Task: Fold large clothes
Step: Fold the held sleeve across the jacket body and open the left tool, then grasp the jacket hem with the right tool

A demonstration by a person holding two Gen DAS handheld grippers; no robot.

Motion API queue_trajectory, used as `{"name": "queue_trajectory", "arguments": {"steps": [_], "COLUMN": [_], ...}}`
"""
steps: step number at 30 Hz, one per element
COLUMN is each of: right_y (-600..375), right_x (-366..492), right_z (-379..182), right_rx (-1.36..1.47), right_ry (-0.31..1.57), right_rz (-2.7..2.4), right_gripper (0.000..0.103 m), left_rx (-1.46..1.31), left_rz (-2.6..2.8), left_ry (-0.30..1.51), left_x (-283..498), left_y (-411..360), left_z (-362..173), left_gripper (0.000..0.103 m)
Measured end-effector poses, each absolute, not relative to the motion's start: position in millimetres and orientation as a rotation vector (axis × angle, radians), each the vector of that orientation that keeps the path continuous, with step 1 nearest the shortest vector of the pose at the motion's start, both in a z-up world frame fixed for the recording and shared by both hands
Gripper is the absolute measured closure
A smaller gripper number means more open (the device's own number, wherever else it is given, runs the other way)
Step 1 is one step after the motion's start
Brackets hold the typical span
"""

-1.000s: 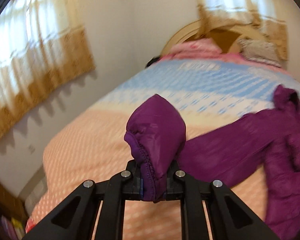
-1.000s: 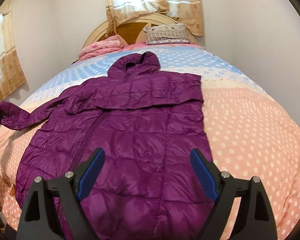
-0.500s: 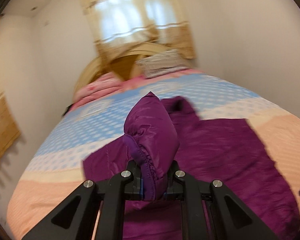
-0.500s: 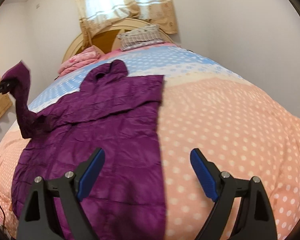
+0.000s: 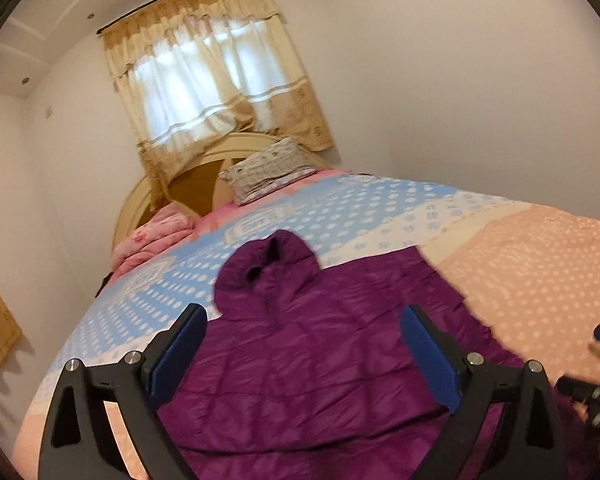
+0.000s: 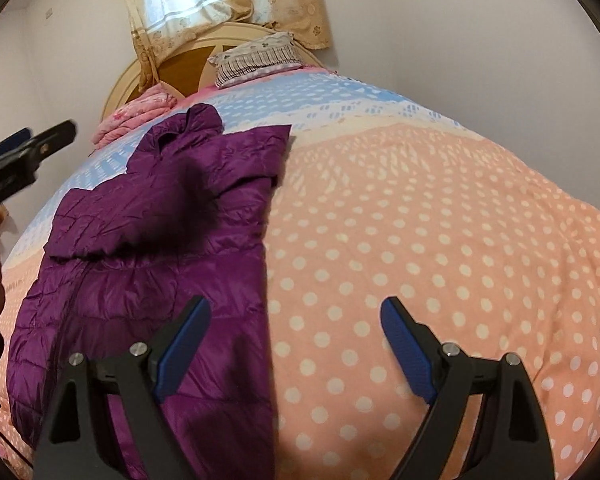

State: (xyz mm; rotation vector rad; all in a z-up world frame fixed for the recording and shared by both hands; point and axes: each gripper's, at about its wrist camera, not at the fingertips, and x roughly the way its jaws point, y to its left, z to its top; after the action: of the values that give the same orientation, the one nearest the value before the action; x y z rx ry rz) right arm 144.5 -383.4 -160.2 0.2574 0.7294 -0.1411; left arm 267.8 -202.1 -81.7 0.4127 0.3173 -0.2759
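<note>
A purple hooded puffer jacket (image 5: pixel 320 356) lies flat on the bed, hood (image 5: pixel 272 264) toward the headboard. Both sleeves lie folded across its chest. In the right wrist view the jacket (image 6: pixel 160 240) fills the left half of the bed. My left gripper (image 5: pixel 302 352) is open and empty, held above the jacket's chest; it also shows at the left edge of the right wrist view (image 6: pixel 24 152). My right gripper (image 6: pixel 294 344) is open and empty over the jacket's right edge and the bedspread.
The bed has a dotted peach and blue bedspread (image 6: pixel 440 240). A patterned pillow (image 5: pixel 272 168) and a pink folded blanket (image 5: pixel 156 236) lie at the wooden headboard (image 5: pixel 192 184). A curtained window (image 5: pixel 204 80) is behind. White walls close in on both sides.
My left gripper carried the left sleeve up and over onto the jacket's chest, then opened and let it go. My right gripper stayed open and swung to the right.
</note>
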Motion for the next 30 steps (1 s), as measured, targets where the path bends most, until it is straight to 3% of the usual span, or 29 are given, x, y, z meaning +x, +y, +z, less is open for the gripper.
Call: {"name": "queue_trajectory", "arguments": {"steps": [10,12,14,15,17,22,24,25,26,28,30], "right_y": [-340.7,-338.3,-336.1,-336.2,-341.3,-348.5,-353.6,-357.1,-359.2,-354.4,-344.1], "right_x": [219.2,244.6,261.3,266.9,268.3,267.1,259.9,255.9,252.1,249.7,256.6], "right_z": [-140.5,-157.0,-170.0,-175.0,-175.9,-172.5,-159.1,-150.6,-140.3,-123.3,-114.5], "right_rx": [0.235,0.259,0.261,0.238,0.213,0.161,0.156,0.176,0.190,0.172,0.171], "right_ry": [0.772,0.853,0.913,0.929,0.915,0.920,0.877,0.847,0.804,0.738,0.711], "right_rz": [-0.007,-0.001,0.010,-0.019,-0.070,-0.105,-0.165,-0.182,-0.199,-0.231,-0.194], "right_gripper": [0.013,0.026,0.074,0.083,0.087,0.084,0.063,0.043,0.029,0.029,0.036], "left_rx": [0.198,0.158,0.129,0.116,0.061,-0.023,-0.033,-0.042,-0.051,-0.064,-0.067], "left_rz": [0.056,0.091,0.131,0.134,0.131,0.096,0.079,0.069,0.058,0.023,0.001], "left_ry": [0.657,0.716,0.770,0.788,0.832,0.851,0.808,0.773,0.751,0.712,0.698], "left_x": [329.5,334.5,336.8,338.1,337.7,346.3,350.0,354.5,358.2,369.3,382.6], "left_y": [-41.8,-19.4,1.6,7.5,20.8,32.0,29.4,26.4,23.8,10.7,-3.8], "left_z": [-145.5,-164.5,-182.1,-187.5,-196.8,-187.0,-166.2,-150.6,-141.2,-124.6,-121.4], "left_gripper": [0.005,0.005,0.005,0.005,0.005,0.005,0.005,0.005,0.005,0.005,0.005]}}
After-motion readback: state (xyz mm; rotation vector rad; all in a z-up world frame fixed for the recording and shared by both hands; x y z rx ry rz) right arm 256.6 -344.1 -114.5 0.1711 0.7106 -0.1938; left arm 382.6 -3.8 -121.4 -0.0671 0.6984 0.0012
